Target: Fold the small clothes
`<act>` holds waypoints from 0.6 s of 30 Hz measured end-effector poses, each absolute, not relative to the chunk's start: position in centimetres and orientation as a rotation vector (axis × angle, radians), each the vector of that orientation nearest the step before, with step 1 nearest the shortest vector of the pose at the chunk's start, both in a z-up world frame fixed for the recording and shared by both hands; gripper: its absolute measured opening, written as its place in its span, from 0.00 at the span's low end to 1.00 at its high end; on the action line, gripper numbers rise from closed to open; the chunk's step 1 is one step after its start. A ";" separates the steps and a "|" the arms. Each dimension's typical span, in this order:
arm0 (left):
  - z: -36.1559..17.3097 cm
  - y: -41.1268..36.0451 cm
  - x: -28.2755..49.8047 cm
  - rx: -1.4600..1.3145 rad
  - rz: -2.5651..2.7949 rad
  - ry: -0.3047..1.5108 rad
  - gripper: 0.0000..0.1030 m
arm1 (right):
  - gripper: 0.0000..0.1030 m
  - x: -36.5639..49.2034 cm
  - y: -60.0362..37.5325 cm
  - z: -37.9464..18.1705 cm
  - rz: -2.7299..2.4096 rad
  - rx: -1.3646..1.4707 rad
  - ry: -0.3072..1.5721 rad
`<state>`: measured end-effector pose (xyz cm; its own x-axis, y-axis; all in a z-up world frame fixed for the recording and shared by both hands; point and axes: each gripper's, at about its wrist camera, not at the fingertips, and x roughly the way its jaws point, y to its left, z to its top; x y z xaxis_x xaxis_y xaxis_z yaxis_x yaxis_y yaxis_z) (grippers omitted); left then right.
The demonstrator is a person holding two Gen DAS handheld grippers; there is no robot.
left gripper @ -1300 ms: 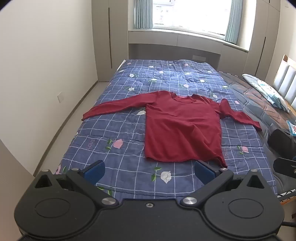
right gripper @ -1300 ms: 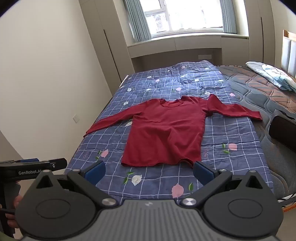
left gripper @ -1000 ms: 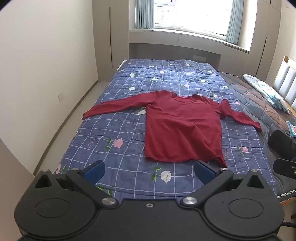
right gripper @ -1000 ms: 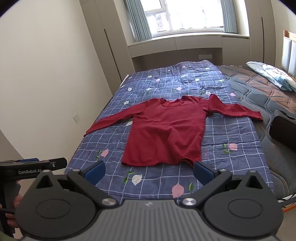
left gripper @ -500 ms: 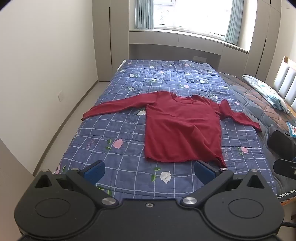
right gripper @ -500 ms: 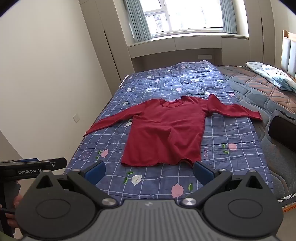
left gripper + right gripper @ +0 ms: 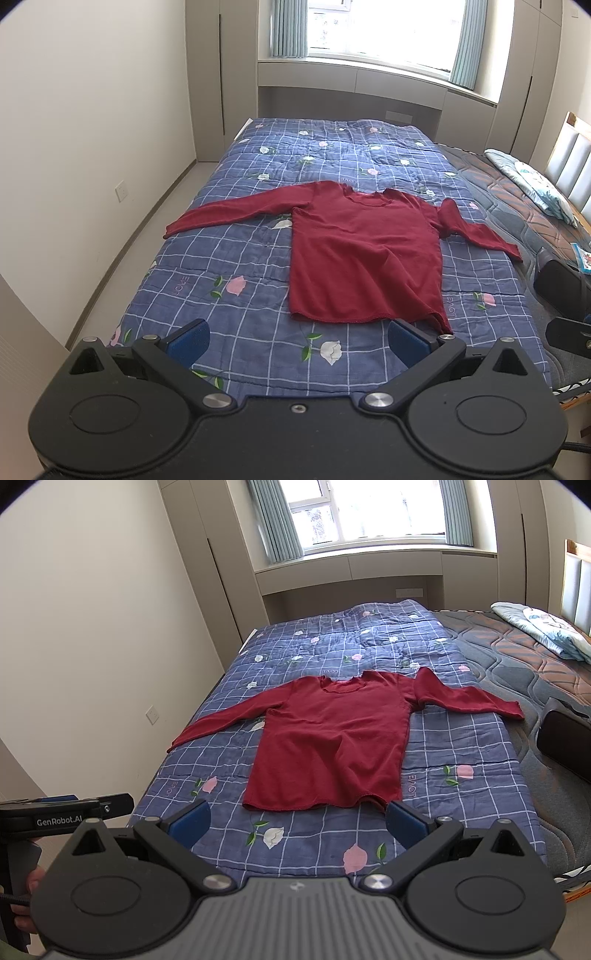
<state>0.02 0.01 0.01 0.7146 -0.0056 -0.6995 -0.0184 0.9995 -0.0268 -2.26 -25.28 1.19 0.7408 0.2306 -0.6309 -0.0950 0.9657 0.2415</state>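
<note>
A dark red long-sleeved shirt [image 7: 364, 254] [image 7: 332, 746] lies flat and face up on a blue checked flowered quilt [image 7: 229, 266] [image 7: 303, 834], both sleeves spread out to the sides, hem toward me. My left gripper [image 7: 297, 341] hovers open above the quilt just short of the hem, nothing between its blue pads. In the right wrist view my right gripper [image 7: 297, 821] is open too, held back from the hem's right corner. The left tool's body [image 7: 66, 812] shows at the left edge of that view, with a hand under it.
The bed fills the room's middle; a bare quilted mattress [image 7: 517, 664] and a folded light cloth [image 7: 543, 627] lie to the right by the headboard [image 7: 576, 583]. A wall [image 7: 74, 166] with a socket runs along the left. Cabinets and a window stand behind.
</note>
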 end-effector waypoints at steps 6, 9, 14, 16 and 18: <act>0.0 0.0 0.0 -0.033 0.006 0.774 0.99 | 1.00 -2.4 -25.3 1.2 0.179 0.199 0.715; 0.0 0.0 0.0 -0.033 0.006 0.775 0.99 | 1.00 -2.4 -25.3 1.2 0.179 0.199 0.715; 0.0 0.0 0.0 -0.032 0.006 0.774 0.99 | 1.00 -2.3 -25.3 1.2 0.179 0.199 0.716; 0.0 0.0 0.0 -0.032 0.006 0.775 0.99 | 1.00 -2.3 -25.3 1.1 0.179 0.199 0.716; 0.0 -0.1 0.0 -0.032 0.005 0.776 0.99 | 1.00 -2.3 -25.3 1.1 0.179 0.200 0.716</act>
